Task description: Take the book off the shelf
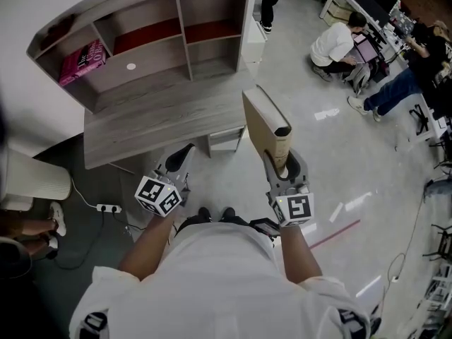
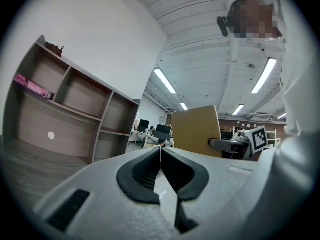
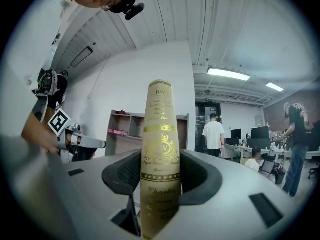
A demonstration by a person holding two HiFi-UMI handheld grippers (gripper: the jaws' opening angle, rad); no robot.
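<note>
My right gripper (image 1: 282,162) is shut on a tan hardback book (image 1: 266,127) and holds it in the air to the right of the grey wooden desk (image 1: 162,119), clear of the shelf unit (image 1: 141,55). In the right gripper view the book's gold-printed spine (image 3: 160,134) stands upright between the pads. A pink book (image 1: 83,61) lies in the shelf's left compartment. My left gripper (image 1: 185,151) is shut and holds nothing; it points toward the desk's front edge. From the left gripper view, the tan book (image 2: 195,129) shows to the right of the shelf (image 2: 75,114).
A white drawer cabinet (image 1: 226,141) stands under the desk. A power strip (image 1: 108,208) and cable lie on the floor at the left, next to a white chair (image 1: 35,179). Several people (image 1: 335,44) sit or crouch at office desks at the far right.
</note>
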